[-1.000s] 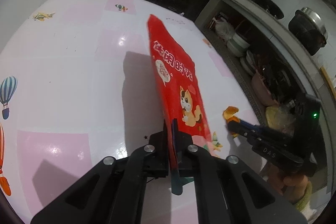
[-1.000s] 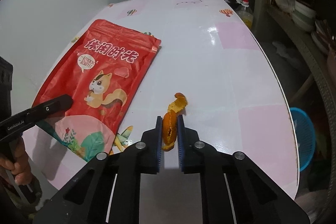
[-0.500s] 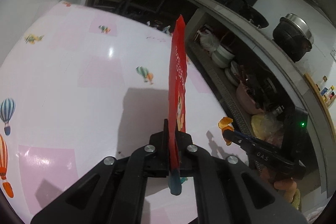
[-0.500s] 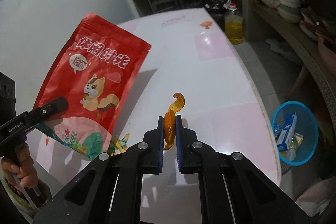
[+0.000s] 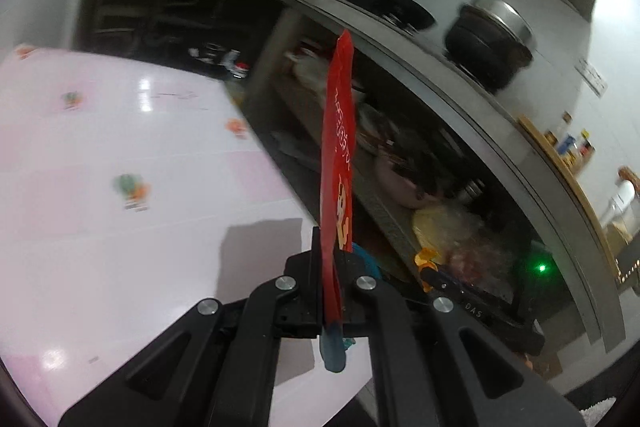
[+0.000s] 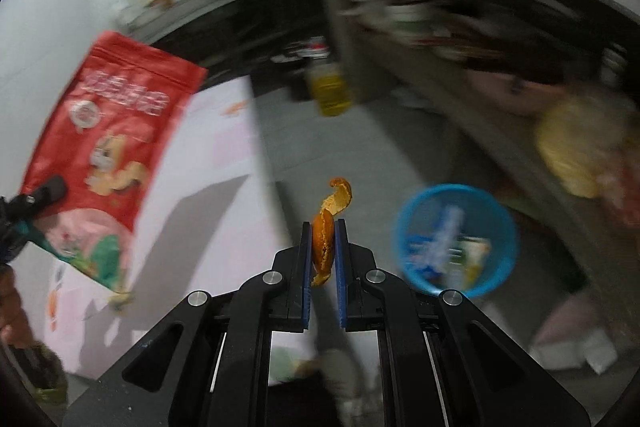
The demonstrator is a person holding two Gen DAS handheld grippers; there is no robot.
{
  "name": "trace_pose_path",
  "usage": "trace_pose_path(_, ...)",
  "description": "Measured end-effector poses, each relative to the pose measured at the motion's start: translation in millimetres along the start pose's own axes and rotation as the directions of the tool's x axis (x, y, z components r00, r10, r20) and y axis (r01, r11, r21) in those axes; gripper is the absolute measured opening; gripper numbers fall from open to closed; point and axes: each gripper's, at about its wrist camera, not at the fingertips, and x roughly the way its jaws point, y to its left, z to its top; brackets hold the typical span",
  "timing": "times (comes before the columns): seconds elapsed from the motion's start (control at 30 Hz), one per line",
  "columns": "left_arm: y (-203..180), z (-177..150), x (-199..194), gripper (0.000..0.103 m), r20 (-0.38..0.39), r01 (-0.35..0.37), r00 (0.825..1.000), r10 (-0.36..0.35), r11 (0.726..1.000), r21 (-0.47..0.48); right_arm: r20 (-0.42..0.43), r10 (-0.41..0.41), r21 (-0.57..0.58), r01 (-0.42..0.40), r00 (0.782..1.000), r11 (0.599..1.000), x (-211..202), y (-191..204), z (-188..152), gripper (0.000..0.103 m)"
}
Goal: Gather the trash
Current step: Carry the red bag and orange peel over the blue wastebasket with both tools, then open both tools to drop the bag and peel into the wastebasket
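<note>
The right gripper (image 6: 323,247) was clamped on a curl of orange peel (image 6: 326,227), its blue pads pressed against both sides and the peel's tip curling up past the fingertips. Beyond it, lower and to the right, a blue basket (image 6: 412,219) stood on the floor with cartons and wrappers already inside. The peel was off the table (image 6: 224,155), past its right edge, and not yet over the basket.

The left gripper (image 5: 332,259) was closed on the lower end of a red snack pouch (image 5: 338,147), which stood up edge-on from the jaws in its own view. From the right wrist the same pouch showed face-on, clear of the tabletop near the table's left edge, the other tool gripping its bottom corner.

The step in hand looked like the carry: both pieces were lifted and heading away from the table. The next move probably called for bringing each one over the basket's mouth before opening the jaws, the light peel from low down so it would not miss the rim.

The pouch carried white characters across the top, a round badge and a cartoon squirrel; motion blur left the characters unreadable. The letters "DAS" were legible on the right tool's body in the left view.
</note>
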Motion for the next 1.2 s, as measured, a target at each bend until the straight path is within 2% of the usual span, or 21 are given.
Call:
trace_pose_path(0.1,-25,7,41,0.001,-0.062,0.043,0.997,-0.042,0.999,0.023,-0.004,-0.083,0.089,0.083,0.997,0.993,-4,-47,-5,0.009)
trace_pose_path(0.27,-61,8,112,0.001,-0.180,0.079,0.981,-0.068,0.995,0.057,-0.035,-0.146,0.183,0.150,0.989,0.972,-1,-96,-18,0.009)
trace_pose_path(0.43,-89,1,194,0.001,-0.346,0.115,0.933,-0.103,0.993,0.015,-0.075,-0.148,0.259,0.162,0.986,0.952,10,-129,-31,0.009)
trace_pose_path(0.53,-94,-7,253,0.001,-0.457,0.105,0.881,-0.122,0.992,-0.063,-0.094,-0.136,0.295,0.158,0.986,0.942,22,-145,-37,0.009)
trace_pose_path(0.6,-95,-16,300,0.001,-0.542,0.081,0.825,-0.160,0.983,-0.166,-0.107,-0.128,0.318,0.156,0.986,0.935,28,-153,-41,0.009)
trace_pose_path(0.63,-98,-22,322,0.001,-0.580,0.070,0.796,-0.175,0.978,-0.199,-0.114,-0.123,0.333,0.154,0.986,0.930,32,-159,-44,0.009)
trace_pose_path(0.67,-102,-28,339,0.001,-0.608,0.060,0.774,-0.175,0.977,-0.204,-0.118,-0.122,0.344,0.156,0.986,0.926,31,-163,-49,0.009)
trace_pose_path(0.73,-112,-40,371,0.002,-0.643,0.020,0.754,-0.136,0.983,-0.185,-0.128,-0.115,0.371,0.155,0.985,0.916,34,-175,-55,0.009)
trace_pose_path(0.83,-124,-55,415,0.002,-0.673,-0.053,0.738,-0.046,0.991,-0.126,-0.143,-0.108,0.412,0.158,0.984,0.898,38,-193,-63,0.009)
trace_pose_path(0.9,-131,-62,437,0.002,-0.675,-0.088,0.738,0.011,0.993,-0.080,-0.155,-0.111,0.434,0.168,0.982,0.885,40,-203,-69,0.009)
trace_pose_path(0.97,-131,-70,453,0.005,-0.667,-0.124,0.744,0.037,0.989,-0.083,-0.168,-0.109,0.448,0.174,0.980,0.877,41,-208,-75,0.009)
trace_pose_path(1.03,-126,-79,469,0.007,-0.669,-0.164,0.741,0.064,0.982,-0.089,-0.185,-0.109,0.457,0.183,0.977,0.870,45,-214,-81,0.009)
trace_pose_path(1.1,-123,-91,486,0.012,-0.687,-0.208,0.719,0.104,0.976,-0.070,-0.193,-0.106,0.463,0.185,0.976,0.867,46,-216,-84,0.009)
trace_pose_path(1.13,-123,-94,490,0.015,-0.692,-0.216,0.714,0.109,0.974,-0.068,-0.194,-0.106,0.467,0.187,0.975,0.865,46,-218,-85,0.009)
trace_pose_path(1.17,-121,-96,492,0.017,-0.691,-0.222,0.715,0.106,0.972,-0.080,-0.195,-0.106,0.468,0.188,0.975,0.863,46,-220,-85,0.009)
trace_pose_path(1.2,-119,-96,492,0.018,-0.684,-0.218,0.724,0.091,0.971,-0.101,-0.195,-0.106,0.471,0.188,0.975,0.862,45,-222,-86,0.009)
